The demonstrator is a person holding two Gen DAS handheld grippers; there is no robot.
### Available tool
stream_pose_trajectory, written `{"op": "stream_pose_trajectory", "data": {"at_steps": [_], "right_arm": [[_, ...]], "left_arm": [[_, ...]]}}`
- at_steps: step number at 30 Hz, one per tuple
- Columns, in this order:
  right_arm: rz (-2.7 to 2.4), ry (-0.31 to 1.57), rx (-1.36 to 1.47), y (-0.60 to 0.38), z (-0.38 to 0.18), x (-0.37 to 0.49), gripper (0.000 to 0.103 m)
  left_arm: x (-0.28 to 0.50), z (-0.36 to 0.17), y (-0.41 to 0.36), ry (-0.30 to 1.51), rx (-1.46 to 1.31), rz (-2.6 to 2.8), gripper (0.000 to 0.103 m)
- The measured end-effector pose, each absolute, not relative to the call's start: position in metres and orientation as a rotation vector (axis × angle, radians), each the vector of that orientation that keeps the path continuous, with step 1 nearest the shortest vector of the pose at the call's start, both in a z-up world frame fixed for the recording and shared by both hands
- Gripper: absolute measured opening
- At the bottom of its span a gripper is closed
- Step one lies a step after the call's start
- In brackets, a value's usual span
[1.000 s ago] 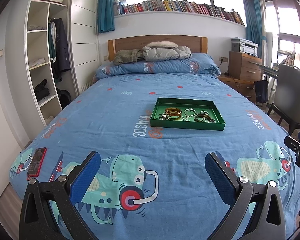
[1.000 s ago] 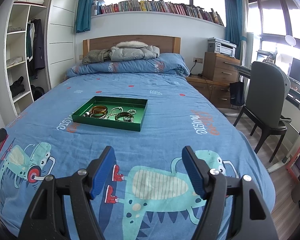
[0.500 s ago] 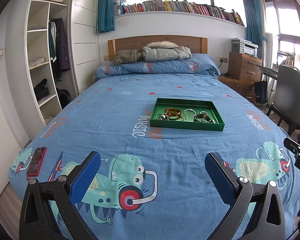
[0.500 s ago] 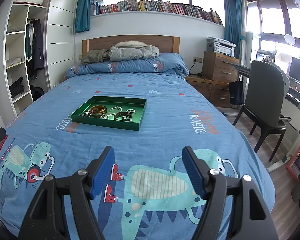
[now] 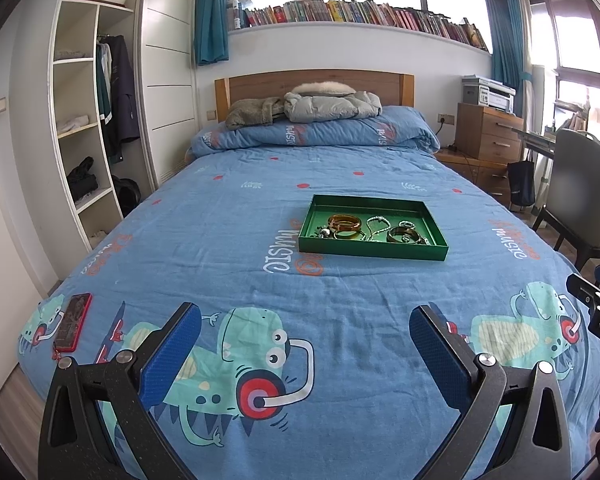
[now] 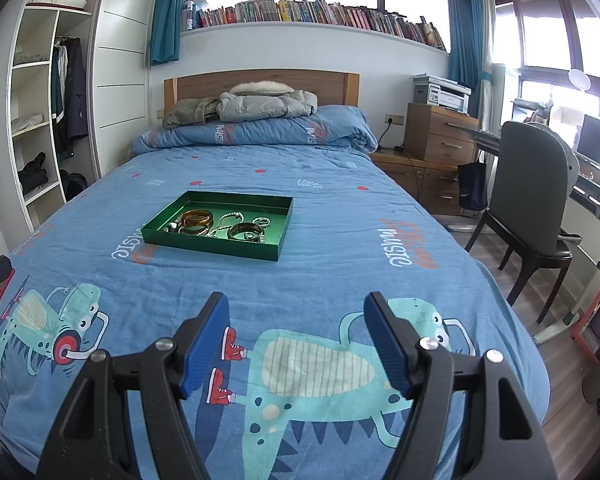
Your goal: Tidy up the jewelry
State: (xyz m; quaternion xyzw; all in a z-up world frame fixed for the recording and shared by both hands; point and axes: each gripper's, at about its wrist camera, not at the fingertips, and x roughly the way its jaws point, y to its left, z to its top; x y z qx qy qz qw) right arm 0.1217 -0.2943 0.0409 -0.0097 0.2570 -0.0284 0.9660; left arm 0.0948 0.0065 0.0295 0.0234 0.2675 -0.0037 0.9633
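several pieces of jewelry lie heaped in a shallow green tray on the bed, well ahead of both grippers: an amber bangle, a darker bangle, a pale chain between them, and small rings too fine to tell apart. all of it sits toward the tray's near wall, with the far part of the tray floor bare green. seen from the left gripper, the tray is ahead and a little to the right; from the right gripper, it is ahead and to the left.

the left gripper hangs over the cartoon-printed blue bedcover with its jaws spread wide and nothing between the blue pads. the right gripper stands open too, somewhat less wide, also empty, its pads above a dinosaur print. neither touches the tray.

a red phone lies on the bedcover near the left gripper, off to its left. beyond the tray are a folded duvet, a grey jacket and a wooden headboard. right of the bed stand a chair and a drawer unit.
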Motion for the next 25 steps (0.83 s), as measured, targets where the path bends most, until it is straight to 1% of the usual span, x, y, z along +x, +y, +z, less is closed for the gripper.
{"op": "stream_pose_trajectory", "data": {"at_steps": [25], "right_arm": [[-0.058, 0.518, -0.023, -0.2942, 0.0405, 0.1216, 0.069]], "left_arm": [[0.0954, 0.0306, 0.0061, 0.543, 0.037, -0.009, 0.102]]}}
